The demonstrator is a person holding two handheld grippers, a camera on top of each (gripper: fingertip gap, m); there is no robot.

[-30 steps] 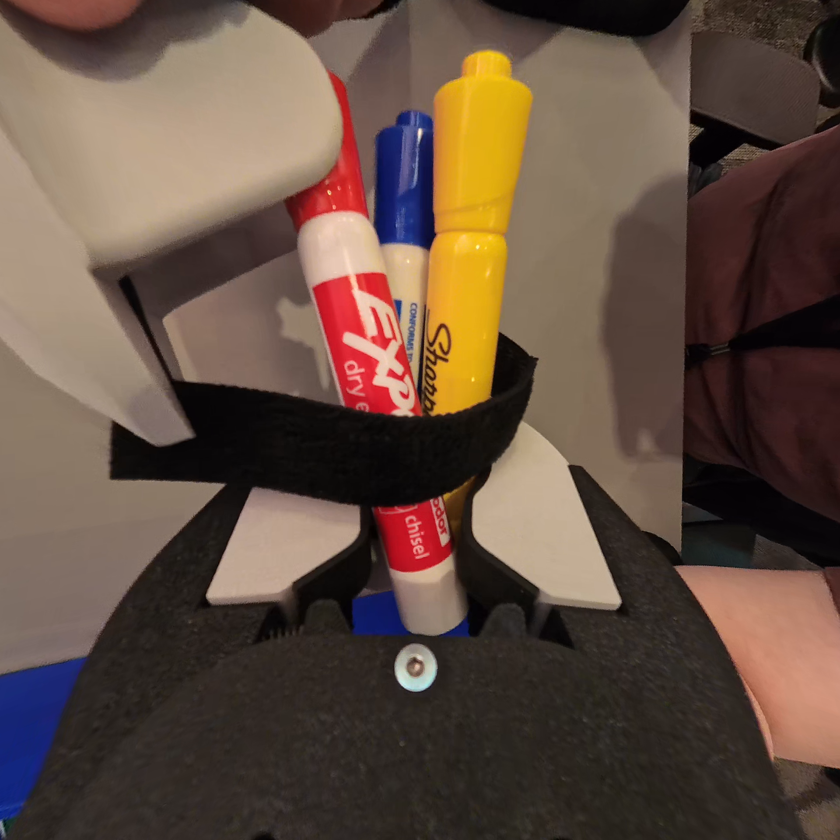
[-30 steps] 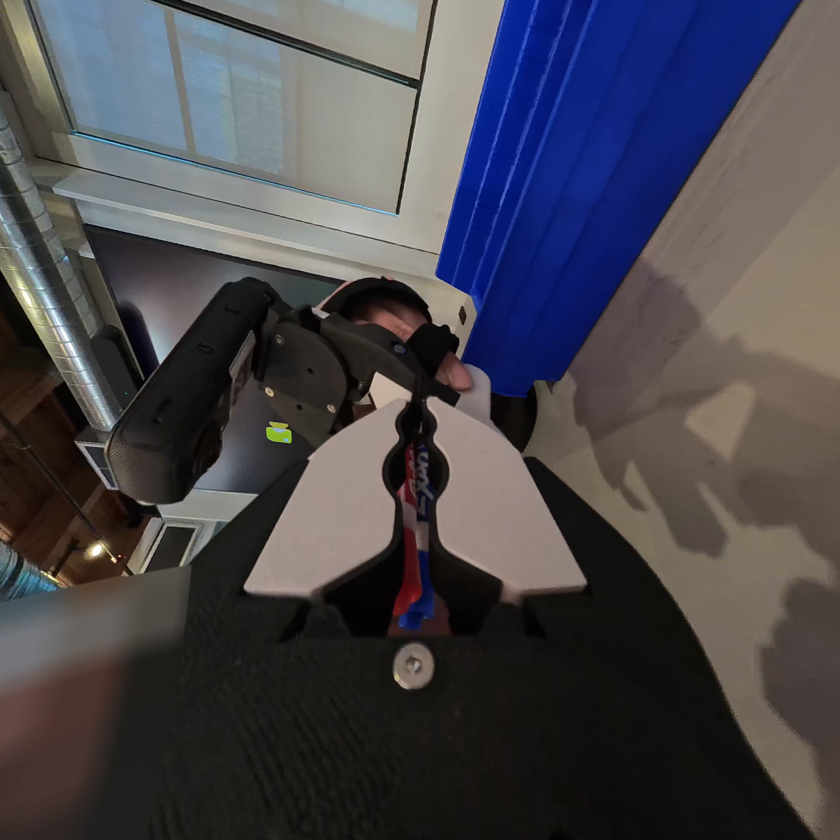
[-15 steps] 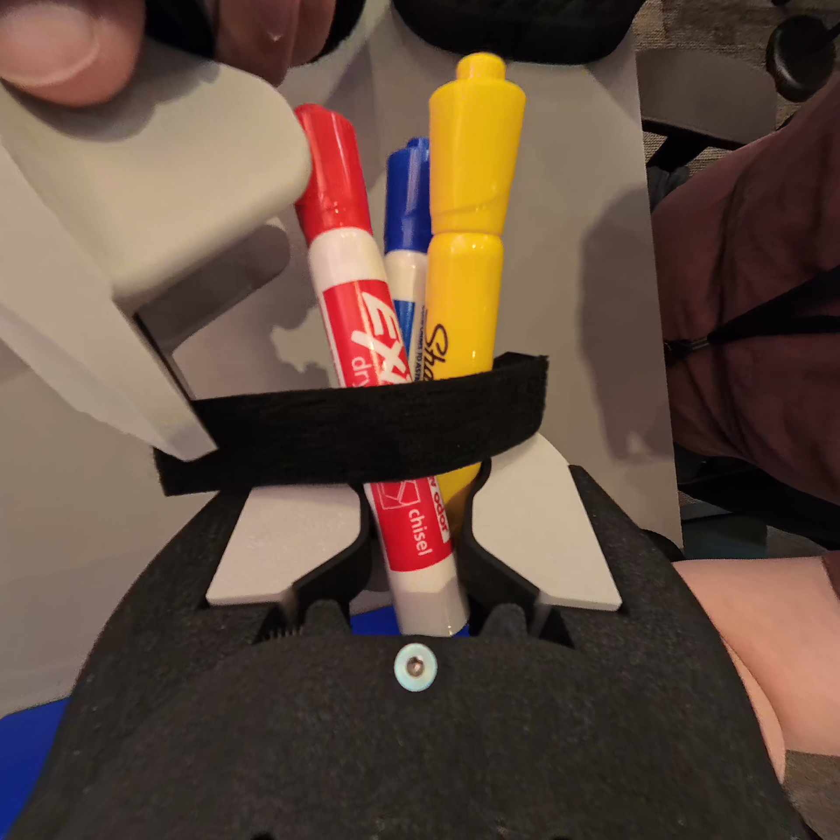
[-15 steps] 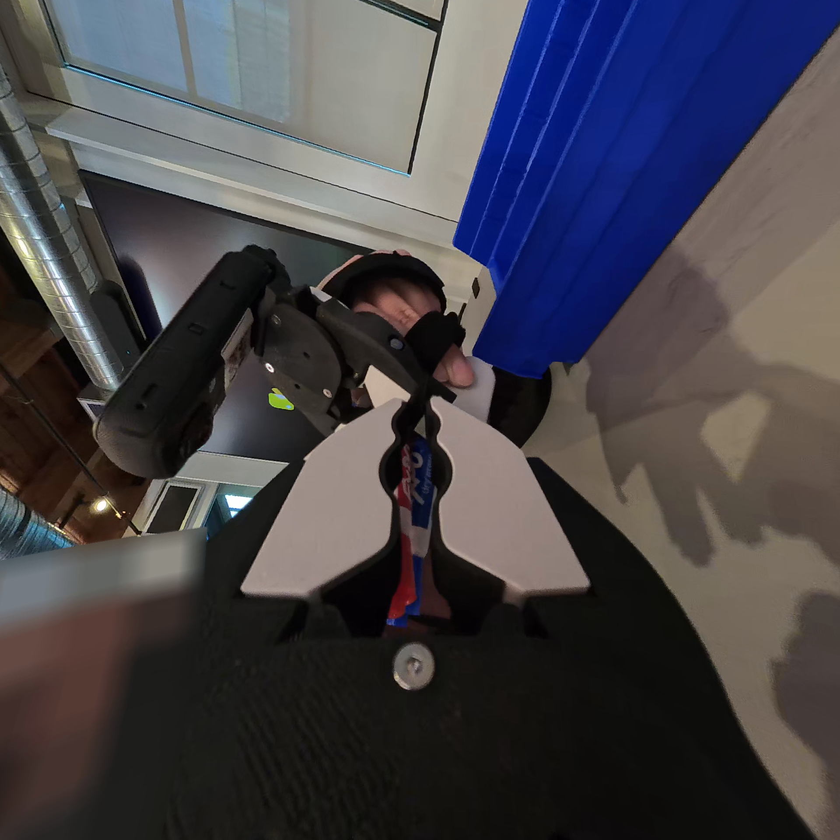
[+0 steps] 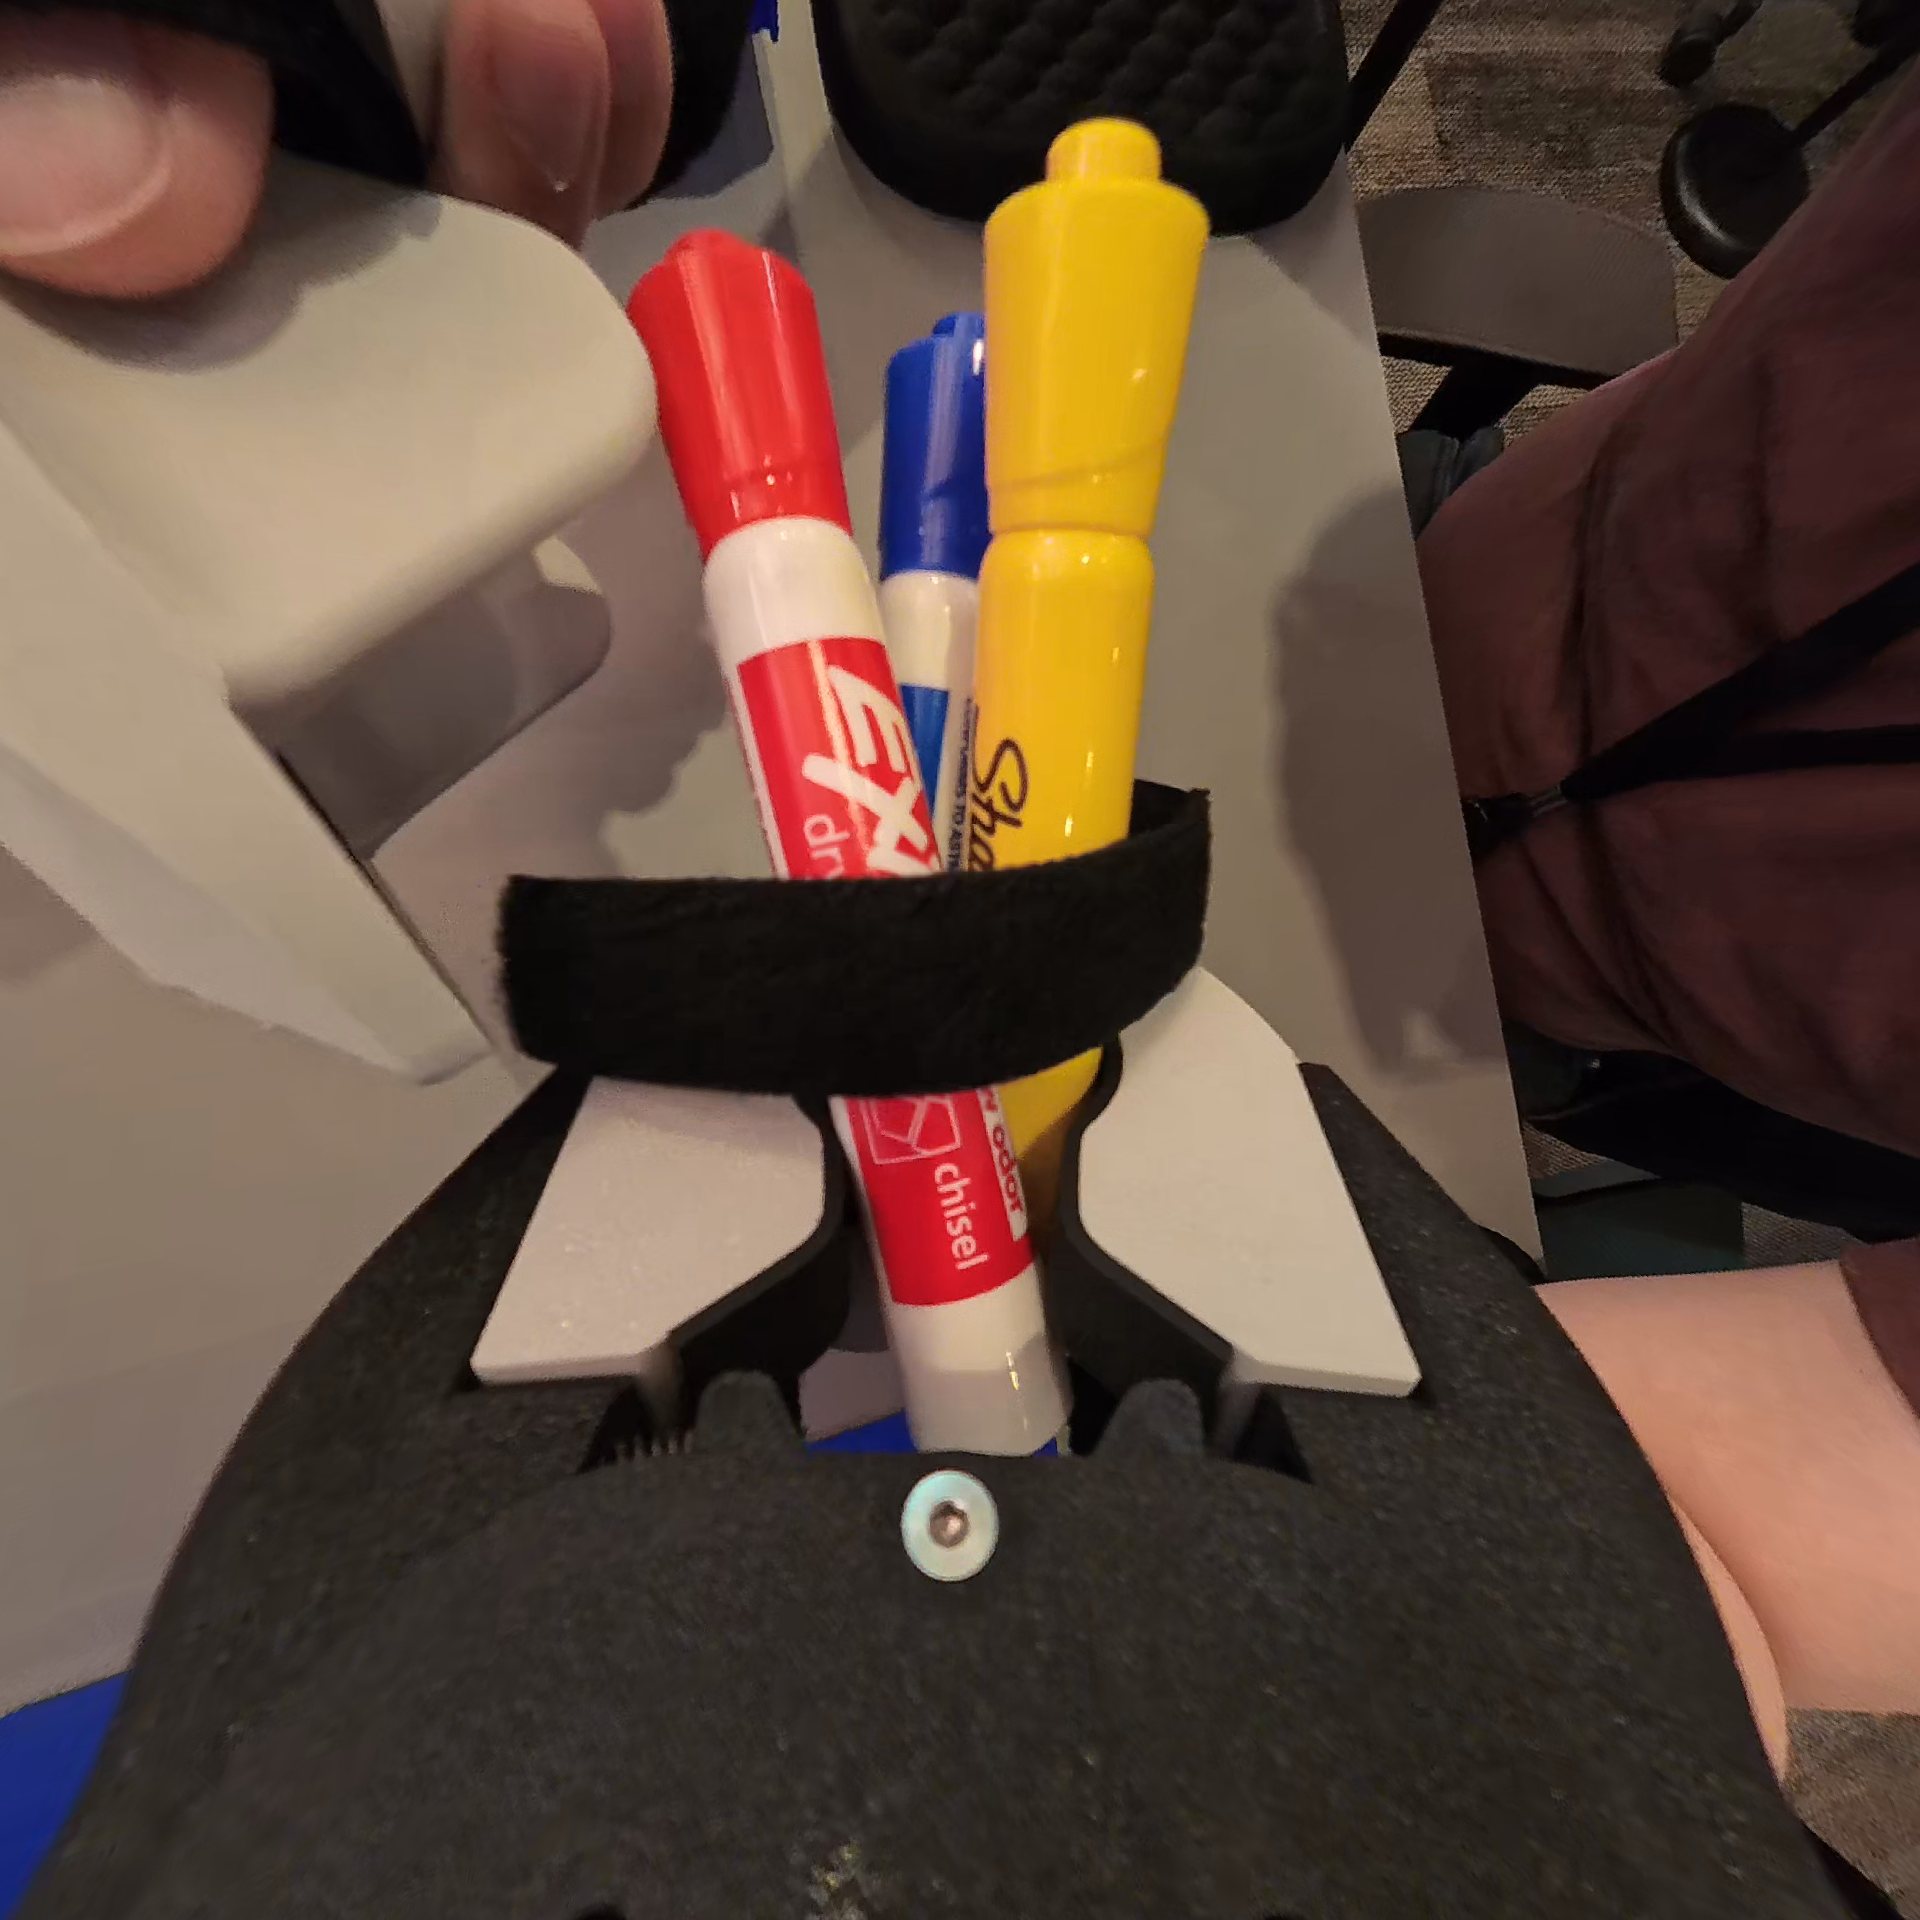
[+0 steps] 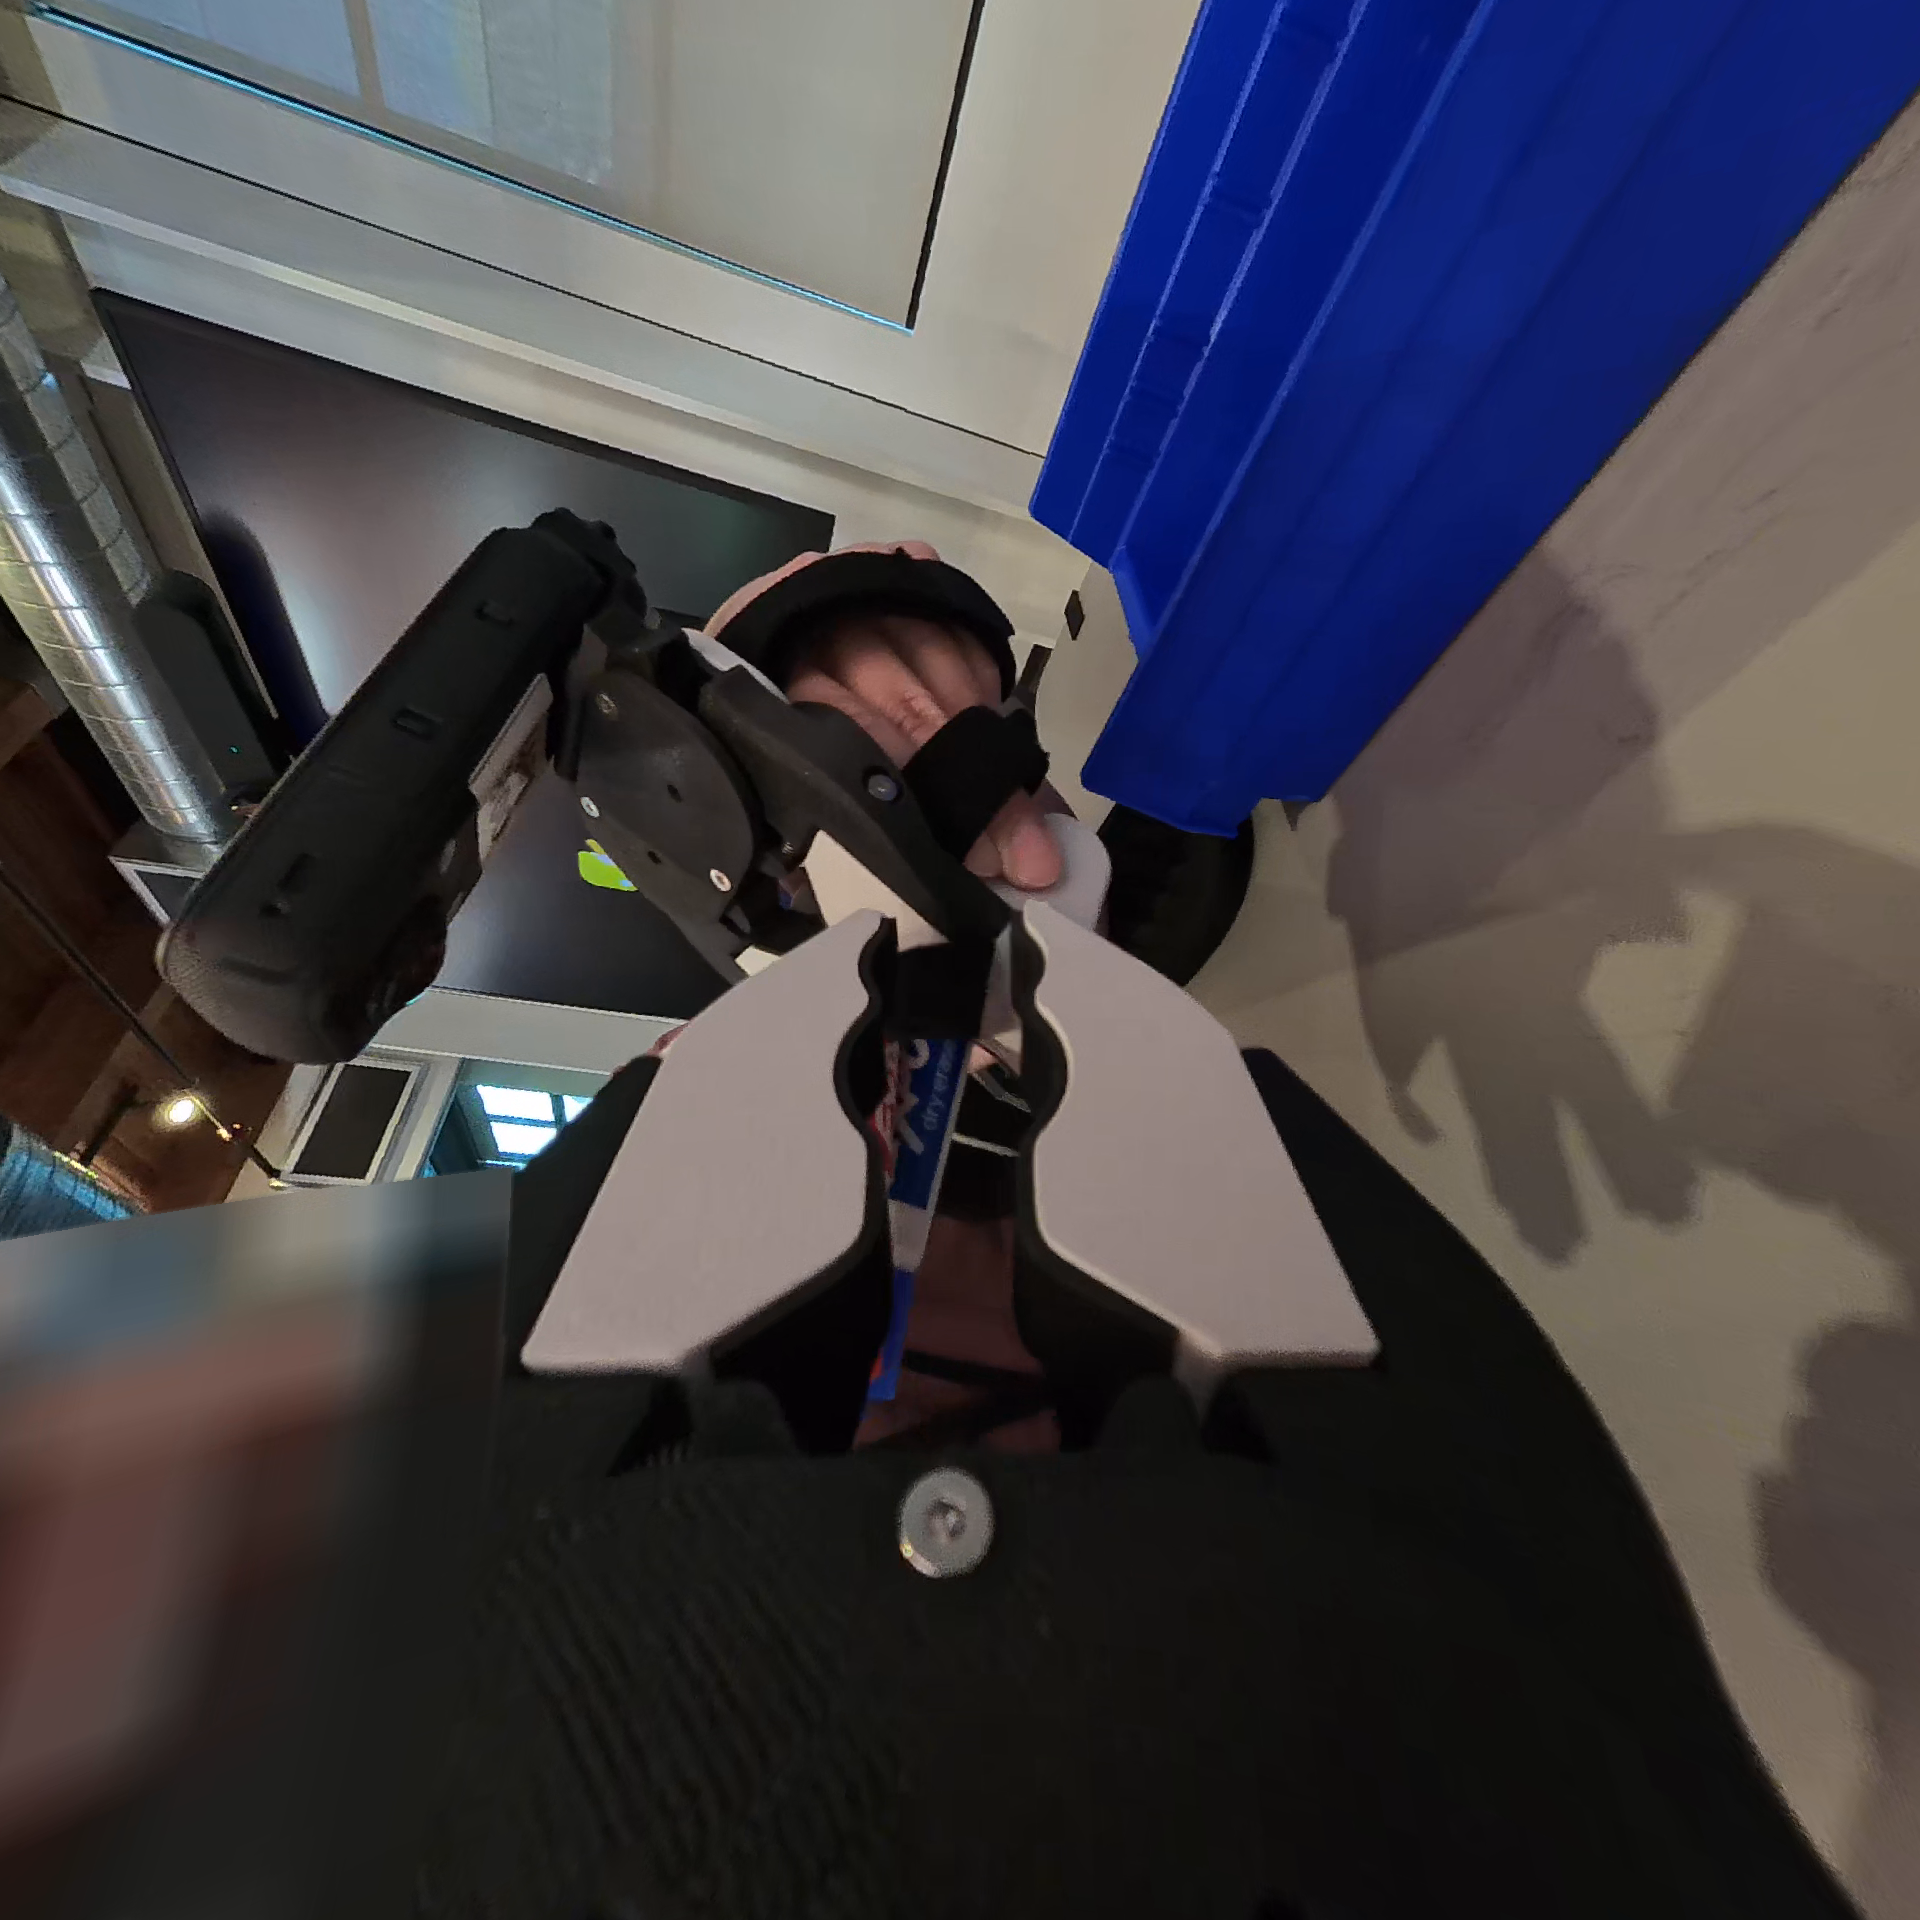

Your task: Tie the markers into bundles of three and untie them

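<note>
My left gripper (image 5: 951, 1049) is shut on three upright markers: a red marker (image 5: 800, 665), a blue marker (image 5: 930, 520) behind it and a yellow marker (image 5: 1070, 582). A black hook-and-loop strap (image 5: 831, 966) loops loosely around them just above the fingers, its free end at the left. My right gripper (image 6: 956, 935) is open, with its jaws a little apart. The strap (image 6: 935, 992) and the markers (image 6: 920, 1122) show in the gap. Its grey fingers (image 5: 270, 520) sit just left of the strap end in the left wrist view.
A blue bin (image 6: 1455, 416) stands on the grey table (image 6: 1714, 1091) to the right. The left gripper's black body (image 6: 416, 810) and the hand holding it (image 6: 914, 686) face the right camera. A person's maroon sleeve (image 5: 1683, 748) is at the right. The gap from one gripper's tips to the other's is roughly 8 cm.
My right gripper's jaws have parted and let go of the strap end. The strap now sits closer around the markers and its end is shorter at the left.
</note>
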